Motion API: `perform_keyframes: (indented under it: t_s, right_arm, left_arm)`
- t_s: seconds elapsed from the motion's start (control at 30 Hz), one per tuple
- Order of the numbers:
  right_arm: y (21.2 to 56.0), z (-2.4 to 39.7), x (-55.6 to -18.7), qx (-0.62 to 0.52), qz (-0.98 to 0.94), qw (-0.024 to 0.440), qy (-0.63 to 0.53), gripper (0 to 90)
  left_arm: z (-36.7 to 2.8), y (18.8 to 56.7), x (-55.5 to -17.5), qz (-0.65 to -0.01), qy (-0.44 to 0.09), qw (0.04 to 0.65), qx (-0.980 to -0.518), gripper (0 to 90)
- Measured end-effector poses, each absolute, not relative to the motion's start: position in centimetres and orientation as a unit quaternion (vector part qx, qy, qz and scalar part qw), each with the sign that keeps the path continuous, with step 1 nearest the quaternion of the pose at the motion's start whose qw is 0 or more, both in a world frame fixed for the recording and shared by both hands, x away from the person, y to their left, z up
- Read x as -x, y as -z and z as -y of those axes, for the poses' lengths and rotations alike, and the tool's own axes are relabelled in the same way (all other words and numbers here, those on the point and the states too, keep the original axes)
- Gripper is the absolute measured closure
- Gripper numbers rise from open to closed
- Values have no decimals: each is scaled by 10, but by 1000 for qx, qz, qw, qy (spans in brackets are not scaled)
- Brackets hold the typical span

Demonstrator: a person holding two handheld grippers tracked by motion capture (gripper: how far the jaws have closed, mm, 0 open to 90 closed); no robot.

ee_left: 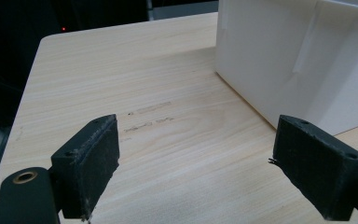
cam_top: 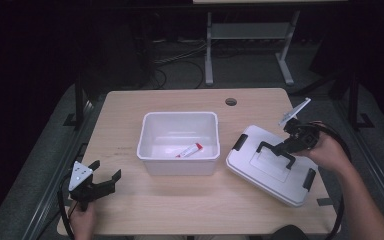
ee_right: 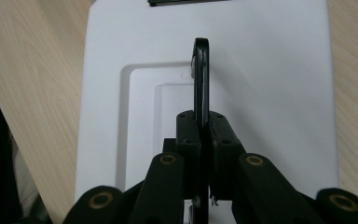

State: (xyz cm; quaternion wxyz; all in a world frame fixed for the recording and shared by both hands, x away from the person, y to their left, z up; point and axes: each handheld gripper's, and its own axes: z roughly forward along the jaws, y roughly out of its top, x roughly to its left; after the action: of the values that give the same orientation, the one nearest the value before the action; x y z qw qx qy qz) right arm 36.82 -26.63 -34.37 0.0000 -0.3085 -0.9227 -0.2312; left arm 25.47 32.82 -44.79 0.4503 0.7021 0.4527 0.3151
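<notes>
A white lid (cam_top: 272,167) with black side clips lies at the table's right, and its black carrying handle (cam_top: 275,151) stands raised. My right gripper (cam_top: 291,145) is shut on that handle; in the right gripper view the thin black handle (ee_right: 200,84) runs up from between the two pads (ee_right: 188,135) over the white lid (ee_right: 270,93). A white open bin (cam_top: 179,156) stands mid-table with a red and white tube (cam_top: 189,150) inside. My left gripper (cam_top: 105,175) rests open near the front left, its fingers (ee_left: 91,163) bare over the wood, the bin's wall (ee_left: 298,60) ahead to the right.
A round cable hole (cam_top: 231,102) is in the wooden table (cam_top: 190,205) near its back edge. Beyond the table, a grey desk frame (cam_top: 250,45) and cables lie on the dark floor. The table's left edge (ee_left: 28,93) is close to my left gripper.
</notes>
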Motion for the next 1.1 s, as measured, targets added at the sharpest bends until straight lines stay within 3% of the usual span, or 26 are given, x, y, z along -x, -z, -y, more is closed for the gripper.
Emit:
perform_keyframes:
  t_s: [1.1]
  right_arm:
    - [262,257,-356,270,931,-22,243,845]
  left_arm:
    - [-327,449,-256,-450,-314,450,-705,137]
